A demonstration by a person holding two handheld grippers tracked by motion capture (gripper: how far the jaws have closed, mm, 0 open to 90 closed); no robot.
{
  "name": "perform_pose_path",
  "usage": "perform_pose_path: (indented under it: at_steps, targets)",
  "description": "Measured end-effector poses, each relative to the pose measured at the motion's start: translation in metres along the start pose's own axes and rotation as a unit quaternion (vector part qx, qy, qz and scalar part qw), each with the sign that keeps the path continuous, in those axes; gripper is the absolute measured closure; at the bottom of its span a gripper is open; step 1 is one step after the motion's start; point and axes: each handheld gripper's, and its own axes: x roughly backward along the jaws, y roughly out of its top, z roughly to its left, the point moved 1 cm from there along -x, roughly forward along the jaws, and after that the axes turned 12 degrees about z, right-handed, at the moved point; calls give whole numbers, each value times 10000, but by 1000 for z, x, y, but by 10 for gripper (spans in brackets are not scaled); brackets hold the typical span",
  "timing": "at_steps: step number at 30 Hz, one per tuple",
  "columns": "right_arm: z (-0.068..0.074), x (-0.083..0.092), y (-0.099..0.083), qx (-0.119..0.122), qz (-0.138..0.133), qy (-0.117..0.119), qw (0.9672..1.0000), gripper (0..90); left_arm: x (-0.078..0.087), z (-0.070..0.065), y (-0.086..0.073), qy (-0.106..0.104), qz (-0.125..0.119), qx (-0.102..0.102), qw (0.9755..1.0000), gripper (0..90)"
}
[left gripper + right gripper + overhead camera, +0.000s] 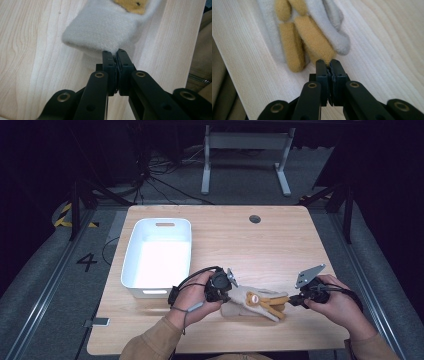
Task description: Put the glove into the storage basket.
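Pale wood-grain rectangular tabletop (280, 240) spans my high view. On its left half sits a white rectangular plastic bin (158, 256) with slotted handles, its near rim just beside the left hand.

Task item: a soft cream fleece glove with mustard-yellow finger patches and a small round face patch (254, 303). It lies at the near edge of the tabletop, between the two hands, cuff end toward my left, fingers toward my right. The bin stands apart from it.

Left claw (225, 296): in the left gripper view its two black jaws are pressed together with a pinch of the glove's cream cuff (105, 30) caught at the tips (114, 53). The cuff bulges just above the jaws.

Right claw (292, 301): in the right gripper view the jaws are likewise closed tight (327, 62), nipping the tip of one yellow finger patch (315, 42). The other fingers fan out above, flat on the wood.
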Motion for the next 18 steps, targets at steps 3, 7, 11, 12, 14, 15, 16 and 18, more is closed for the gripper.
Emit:
perform_pose_path:
  at_steps: [3, 7, 11, 12, 14, 15, 16, 18]
  targets:
    - [-1, 4, -1, -26, -51, -55, 10000, 870, 4, -3, -1, 56, -56, -45, 10000, 881]
    - [-4, 9, 0, -54, -139, -161, 9998, 871, 7, -7, -2, 65, -52, -73, 9999, 881]
    - [-5, 10, 3, -83, -183, -206, 9996, 871, 7, -12, -4, 92, -15, -149, 9998, 881]
    - [-6, 10, 4, -94, -204, -241, 9995, 871, 7, -14, -4, 98, -5, -158, 9998, 881]
    - [-7, 12, 5, -121, -255, -301, 9991, 871, 7, -16, -5, 112, 3, -164, 9998, 881]
    - [-8, 12, 6, -125, -301, -347, 9989, 872, 8, -17, -6, 119, 17, -175, 9998, 881]
    - [-9, 14, 8, -154, -364, -385, 9985, 872, 8, -17, -6, 158, -11, -201, 9997, 881]
    - [-10, 15, 9, -173, -432, -437, 9980, 872, 9, -19, -7, 200, -14, -179, 9996, 881]
